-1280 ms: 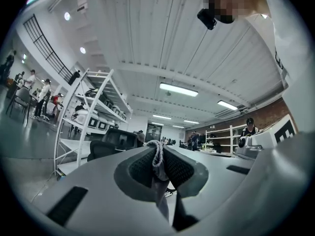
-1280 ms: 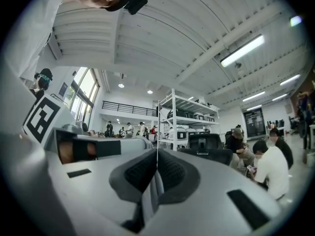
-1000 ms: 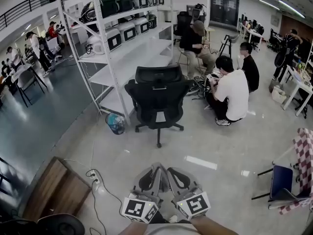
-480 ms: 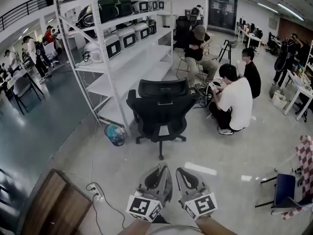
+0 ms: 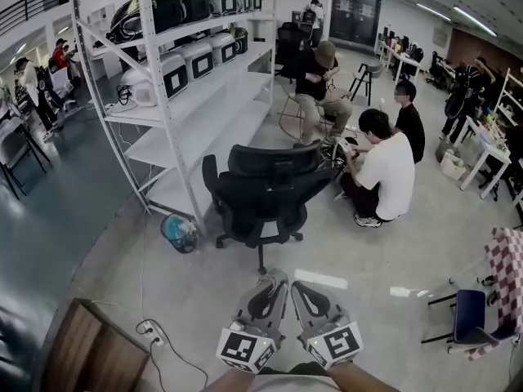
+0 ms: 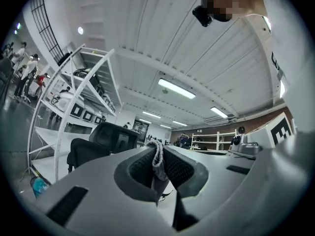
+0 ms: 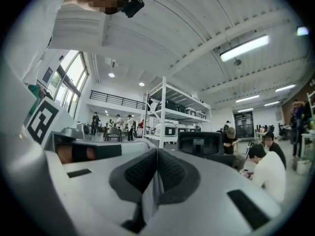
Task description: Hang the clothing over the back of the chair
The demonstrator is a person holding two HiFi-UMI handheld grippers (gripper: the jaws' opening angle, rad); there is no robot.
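A black office chair (image 5: 263, 188) stands on the floor ahead with its backrest (image 5: 274, 160) turned toward me. Both grippers sit side by side at the bottom of the head view and point at it, still short of it. My left gripper (image 5: 274, 281) is shut on a bunched fold of grey clothing (image 6: 157, 157). My right gripper (image 5: 300, 289) is shut on a thin edge of the same grey cloth (image 7: 155, 178). The rest of the garment hangs below the grippers, out of sight in the head view. The chair (image 6: 103, 142) is left of the left jaws, and the chair (image 7: 199, 145) is just right of the right jaws.
A tall white shelving rack (image 5: 176, 96) with boxes stands left of the chair, a teal bin (image 5: 178, 232) at its foot. Two people (image 5: 384, 166) crouch right of the chair. A wooden table (image 5: 90, 354) and floor cables (image 5: 151, 329) lie at lower left; a blue chair (image 5: 472, 313) stands at right.
Both grippers have travelled forward together with the cloth. The chair now looks larger and closer, and the rack has slid toward the left of the view.
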